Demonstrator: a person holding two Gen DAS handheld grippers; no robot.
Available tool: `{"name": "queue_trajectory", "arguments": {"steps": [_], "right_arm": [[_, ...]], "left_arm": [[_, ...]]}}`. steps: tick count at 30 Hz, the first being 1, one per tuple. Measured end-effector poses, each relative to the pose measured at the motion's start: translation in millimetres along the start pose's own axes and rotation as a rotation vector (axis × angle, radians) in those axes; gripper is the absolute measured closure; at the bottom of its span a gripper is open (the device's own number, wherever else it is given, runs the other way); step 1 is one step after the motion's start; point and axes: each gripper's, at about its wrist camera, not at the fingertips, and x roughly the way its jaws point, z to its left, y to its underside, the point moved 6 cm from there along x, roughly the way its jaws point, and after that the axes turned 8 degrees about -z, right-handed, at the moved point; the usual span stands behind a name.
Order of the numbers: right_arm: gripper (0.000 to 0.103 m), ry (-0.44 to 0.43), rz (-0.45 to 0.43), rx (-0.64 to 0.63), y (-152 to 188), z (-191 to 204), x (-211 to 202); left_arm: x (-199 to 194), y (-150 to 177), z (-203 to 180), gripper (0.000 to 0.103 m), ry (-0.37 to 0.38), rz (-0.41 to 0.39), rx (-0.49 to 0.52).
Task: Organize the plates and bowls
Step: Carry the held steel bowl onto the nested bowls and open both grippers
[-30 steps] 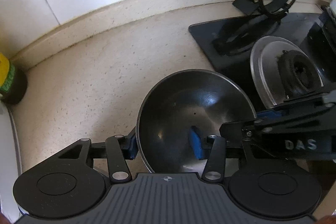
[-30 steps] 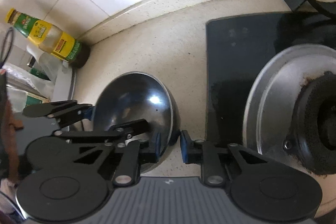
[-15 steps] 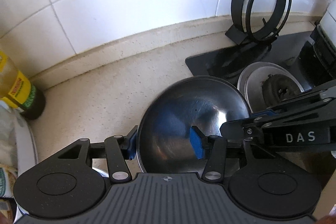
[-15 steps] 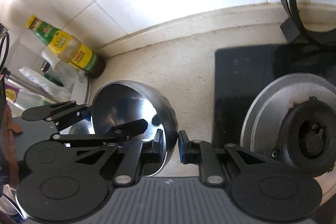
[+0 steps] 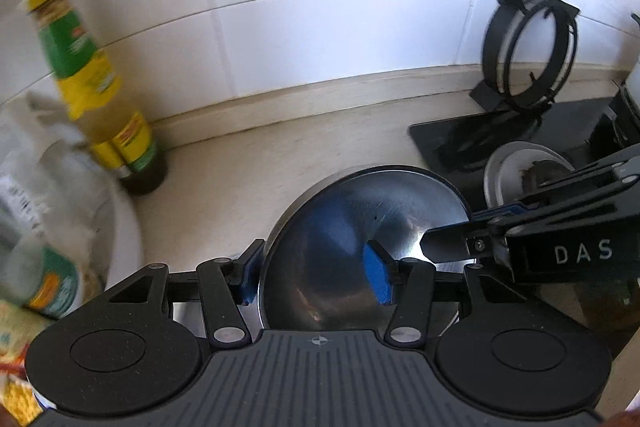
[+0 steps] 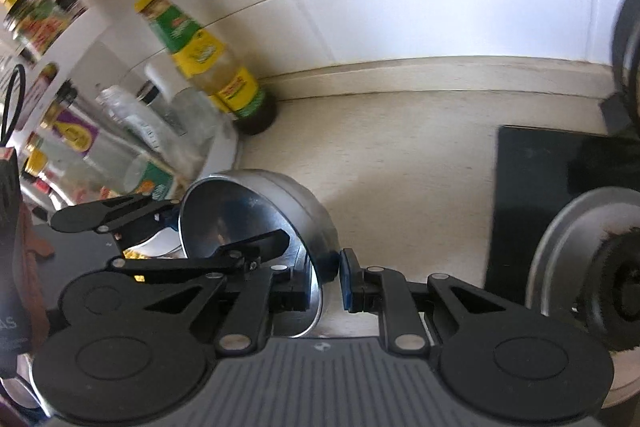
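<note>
Steel bowl point(image 5: 360, 227) hangs above the beige tabletop point(image 5: 280, 155), lifted off it and tilted, with both grippers at its rim. The right gripper point(image 6: 326, 281) has its blue fingers point(image 6: 347, 283) pinched almost together on the bowl's right edge: one pad inside the rim, one outside, pressing the thin wall between them. The left gripper point(image 5: 316, 275) straddles the opposite edge; its fingers point(image 5: 378, 277) are opening, the rim sits in the gap, the left pad lies just outside the wall and the right pad stands inside the bowl, apart from the metal as far as can be told.

Left of the bowl a sauce bottle point(image 5: 100, 91) with a green and yellow label stands against the white tiled wall point(image 5: 320, 7). Right of the bowl lies the black hob point(image 6: 532, 195) with its burner point(image 6: 600, 259); beyond the bowl on that side a black pan support point(image 5: 528, 63) leans upright against the tiles. More bottles crowd the far left, blurred.
</note>
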Motion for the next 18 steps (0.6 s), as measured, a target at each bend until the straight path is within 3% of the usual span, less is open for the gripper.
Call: {"name": "queue_trajectory", "arguments": {"steps": [11,18], "right_arm": [[0.063,-0.059,0.072,-0.068,12,56,44],[0.063,-0.032,0.057,-0.087,8,61,57]], "left_arm": [[-15,32,60,0.043,-0.081,0.027,-0.122],[-9,41,72,0.044,-0.077,0.033,-0.173]]}}
